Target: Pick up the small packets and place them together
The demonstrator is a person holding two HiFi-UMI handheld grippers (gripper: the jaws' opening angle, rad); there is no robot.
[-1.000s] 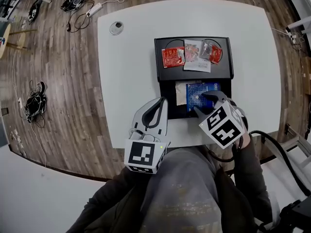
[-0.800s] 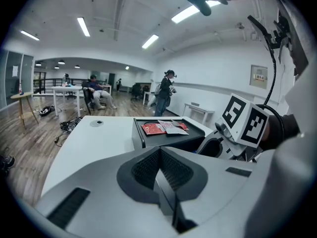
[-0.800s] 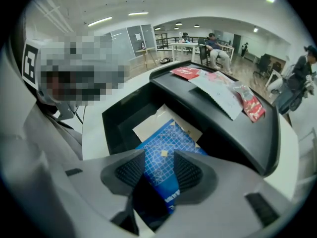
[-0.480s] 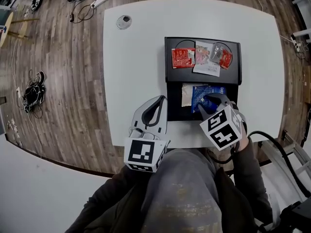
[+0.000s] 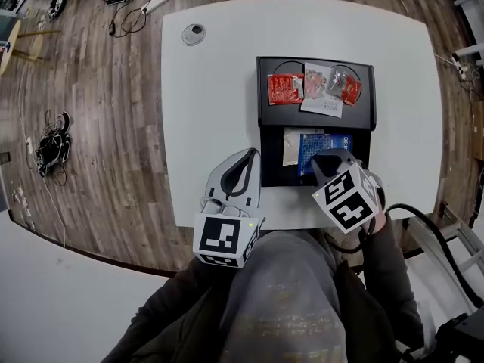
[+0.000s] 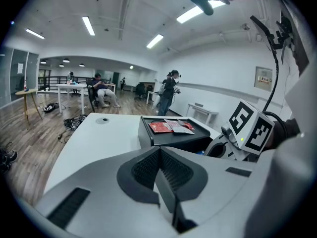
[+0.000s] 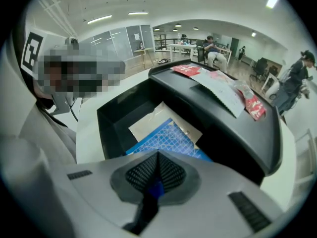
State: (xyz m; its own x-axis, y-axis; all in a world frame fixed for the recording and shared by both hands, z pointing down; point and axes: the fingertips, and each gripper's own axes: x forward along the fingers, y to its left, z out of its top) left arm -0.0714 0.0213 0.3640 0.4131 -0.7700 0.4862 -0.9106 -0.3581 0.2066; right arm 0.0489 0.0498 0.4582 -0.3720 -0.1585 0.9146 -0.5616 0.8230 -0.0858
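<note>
A black tray (image 5: 262, 100) stands on the white table (image 5: 212, 104). Its raised far shelf carries a red packet (image 5: 281, 90), a white packet (image 5: 321, 91) and a small red packet (image 5: 348, 88). In the lower near compartment lie a blue packet (image 5: 311, 147) and a beige packet (image 5: 290, 147). My right gripper (image 5: 327, 159) points steeply down into that compartment. Its jaws have just been closing and are shut on the near edge of the blue packet (image 7: 171, 138). My left gripper (image 5: 246, 157) hovers shut and empty over the table, left of the tray (image 6: 168, 139).
A small round grey disc (image 5: 193, 34) lies at the table's far left. Cables and a power strip (image 5: 151, 2) are on the wooden floor beyond. People (image 6: 168, 90) stand and sit far off in the room. The person's lap is just below the table's near edge.
The right gripper's jaws, spread over the blue packet before, have come together on its near edge. The left gripper has stayed where it was.
</note>
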